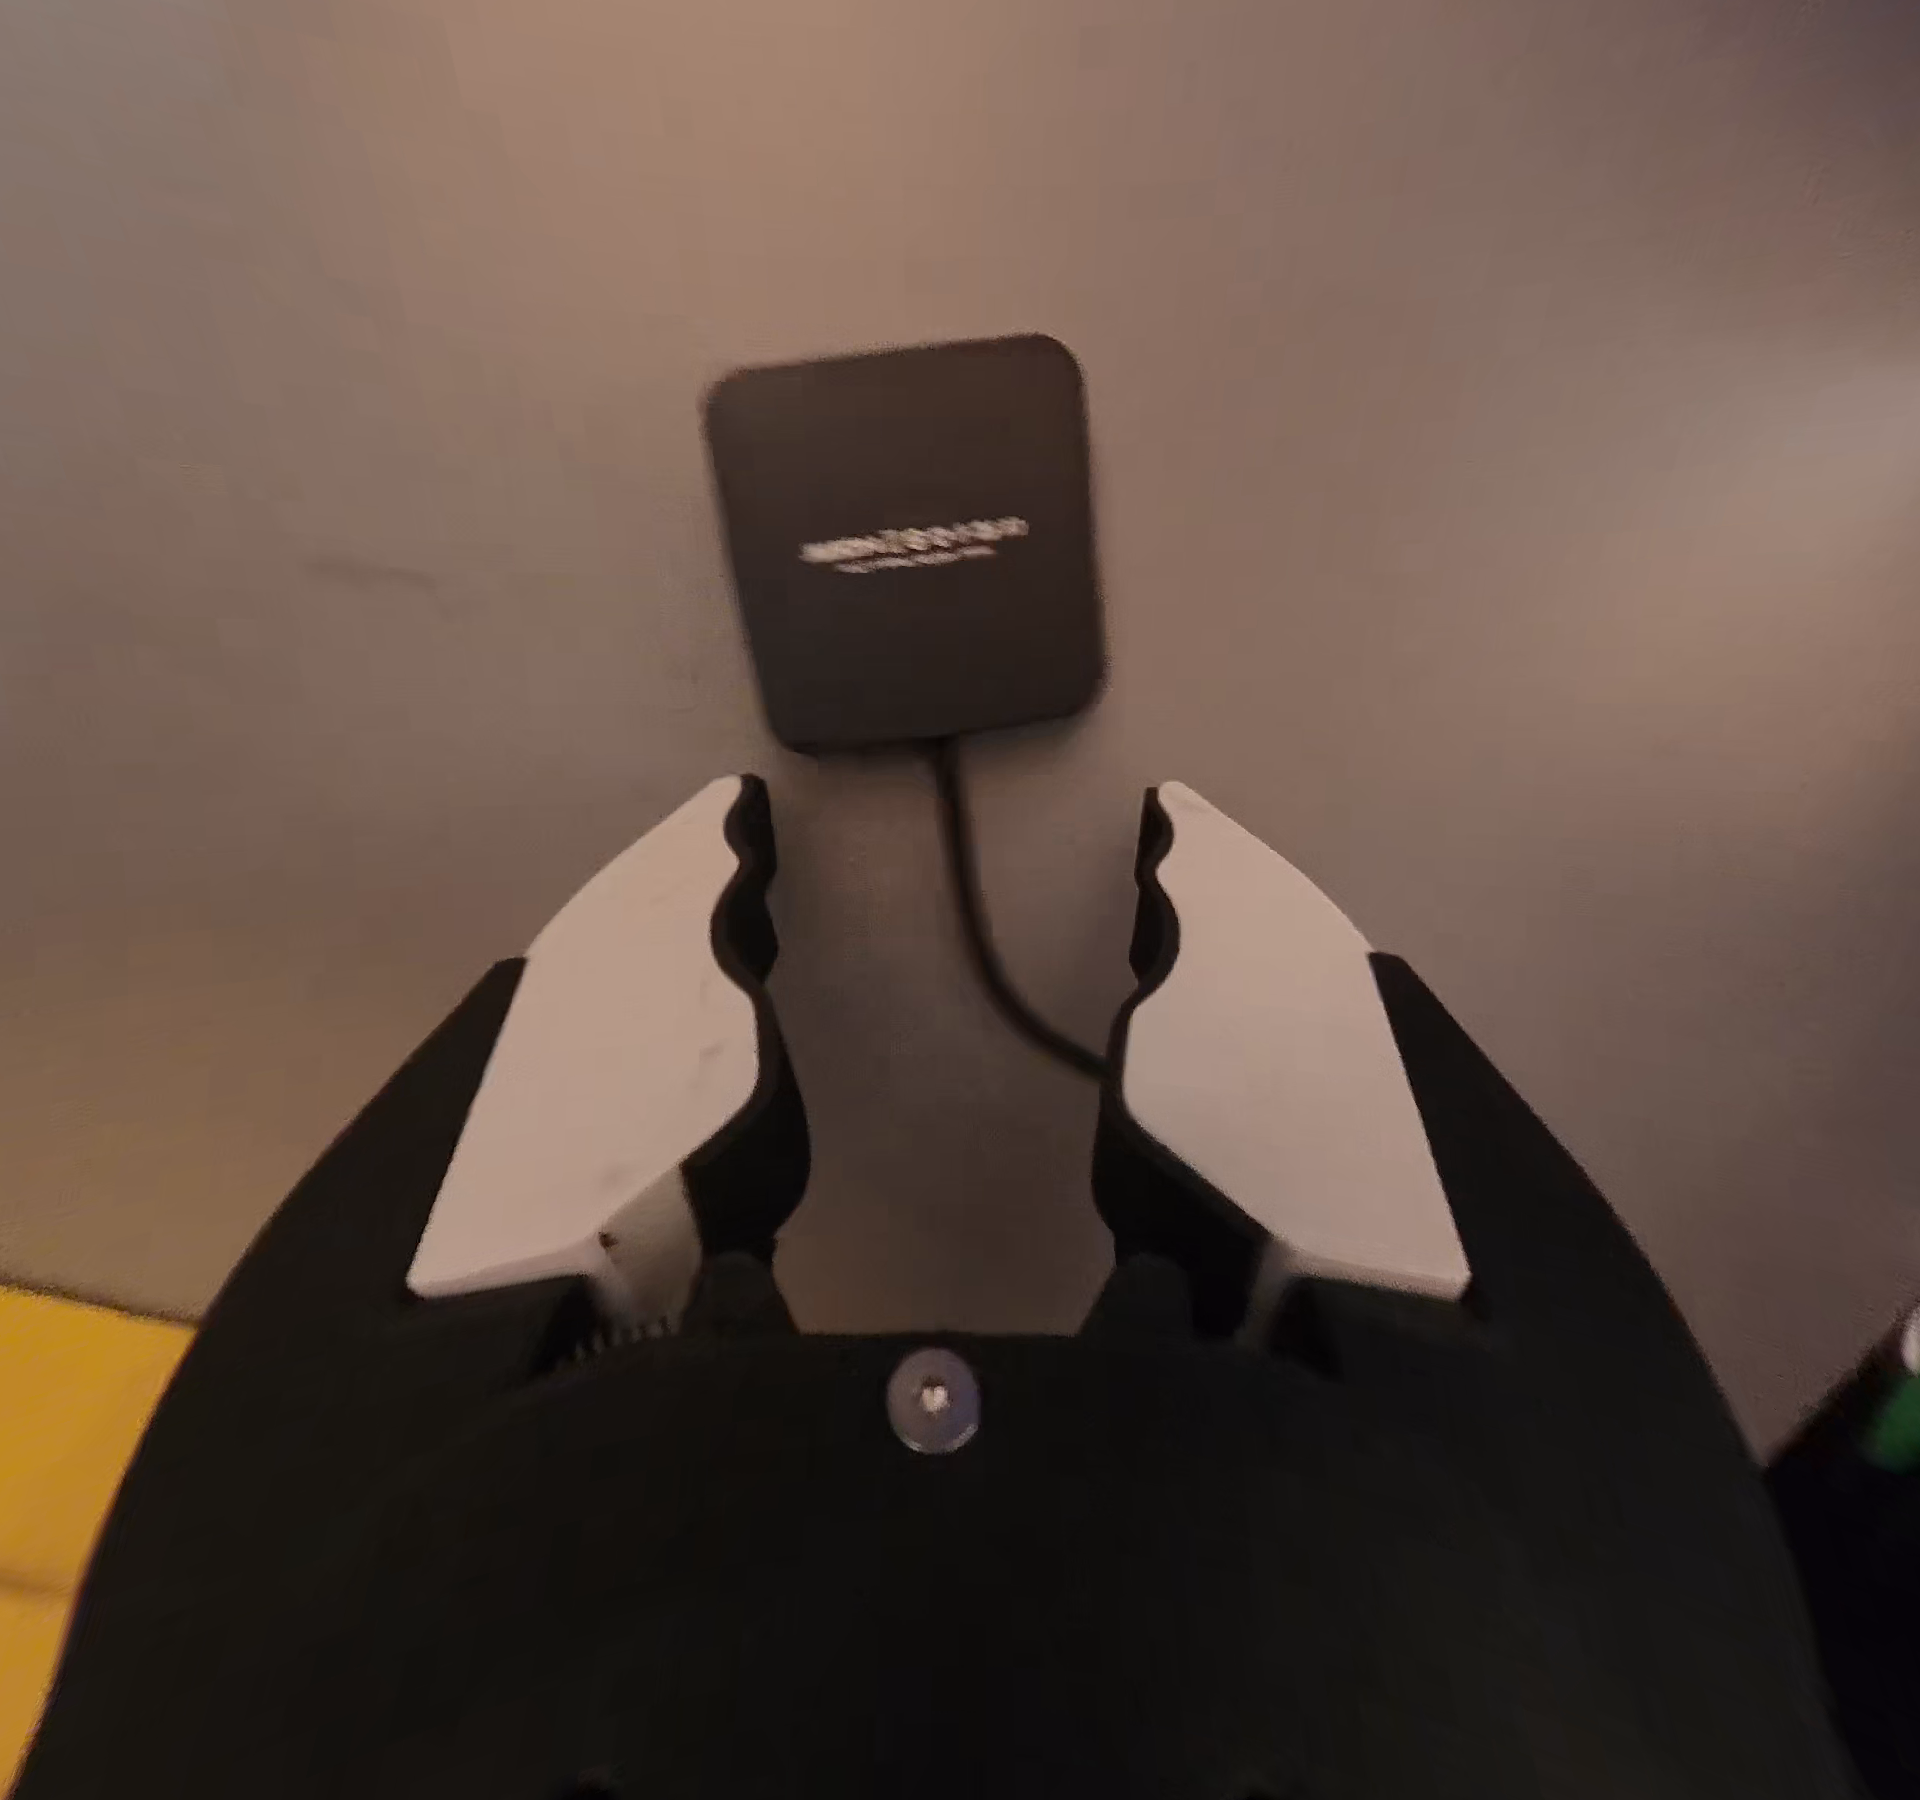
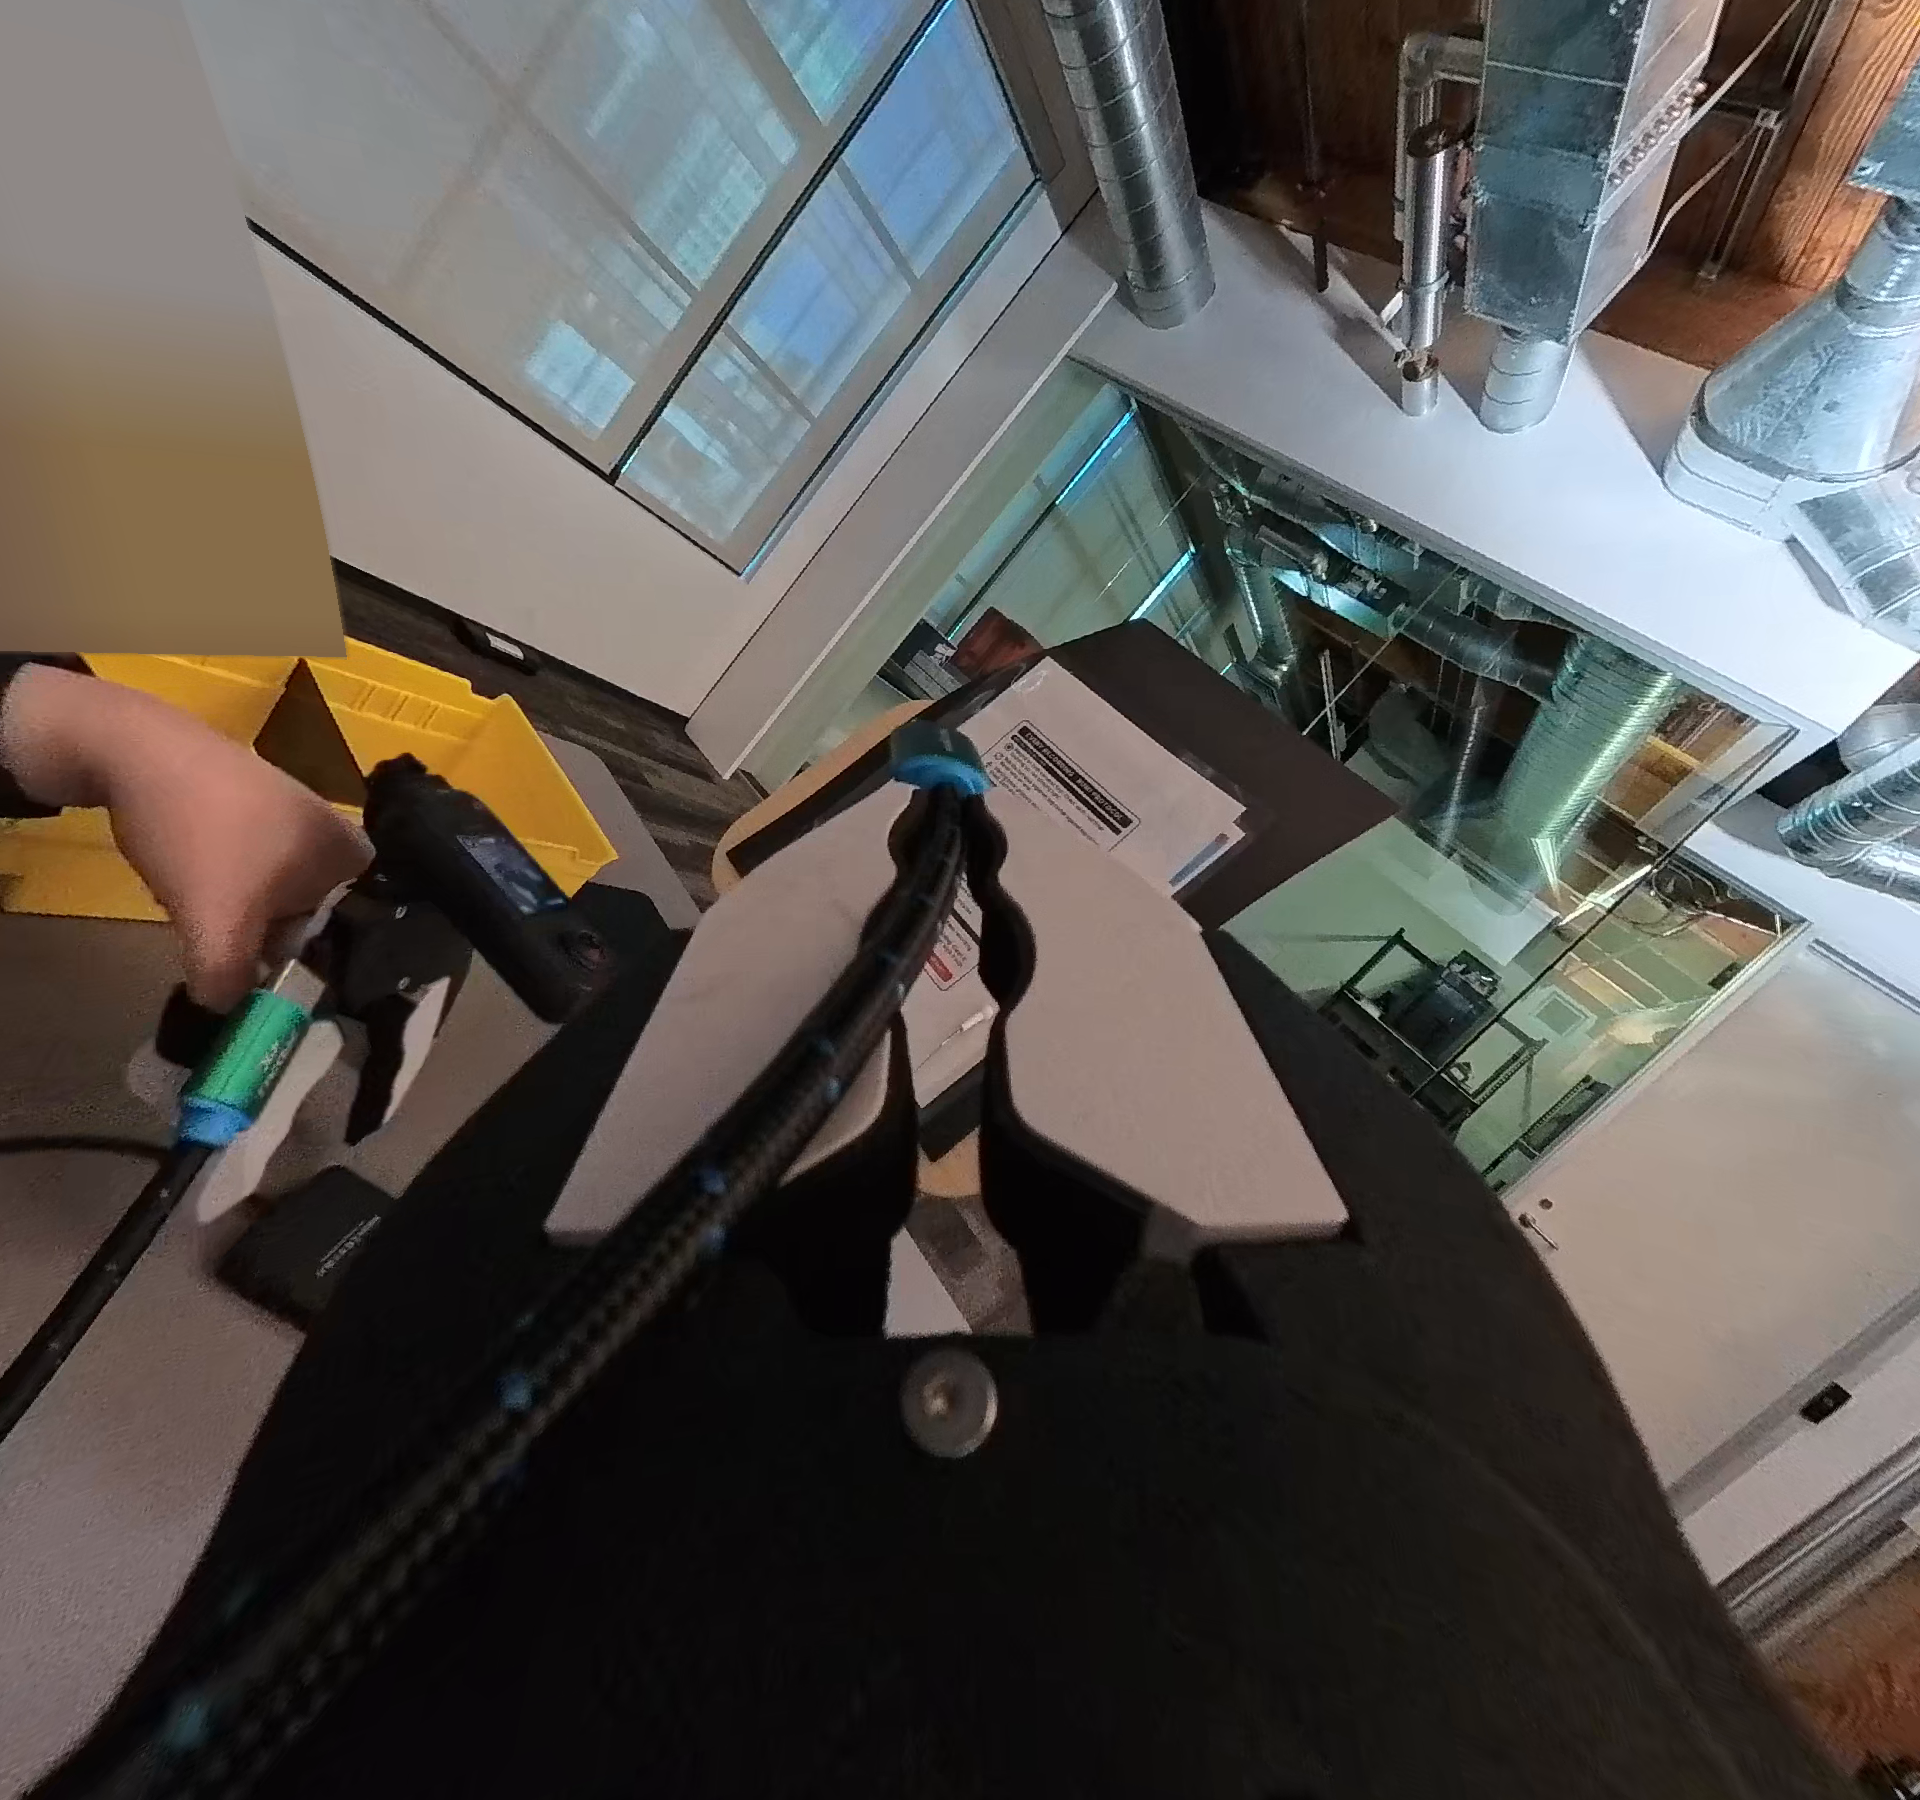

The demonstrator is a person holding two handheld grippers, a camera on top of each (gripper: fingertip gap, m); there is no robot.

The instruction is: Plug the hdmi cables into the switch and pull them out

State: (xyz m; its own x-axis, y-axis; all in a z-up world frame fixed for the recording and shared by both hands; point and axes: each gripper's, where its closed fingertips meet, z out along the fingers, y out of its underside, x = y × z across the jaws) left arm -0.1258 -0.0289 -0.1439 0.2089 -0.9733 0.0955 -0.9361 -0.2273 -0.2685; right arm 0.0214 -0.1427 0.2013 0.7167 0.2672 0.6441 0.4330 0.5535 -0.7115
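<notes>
The black square switch (image 1: 904, 545) lies flat on the grey table (image 1: 416, 400), with a thin black lead (image 1: 971, 919) running from its near edge toward me. My left gripper (image 1: 956, 805) is open and empty, just short of the switch. My right gripper (image 2: 945, 794) is tilted upward and shut on a black braided HDMI cable (image 2: 727, 1168). Its blue-collared plug (image 2: 971, 706) sticks out past the tips. The right wrist view also shows the left gripper (image 2: 364, 1075), held by a hand (image 2: 187, 815) over the switch (image 2: 312, 1251), with a green-bodied plug (image 2: 244, 1044) and its black cable beside it.
A yellow bin (image 2: 468, 763) stands at the table's far left and shows in the left wrist view (image 1: 62, 1438). Papers lie on a dark stand (image 2: 1299, 774) behind the right gripper. Windows, walls and ceiling ducts fill the background.
</notes>
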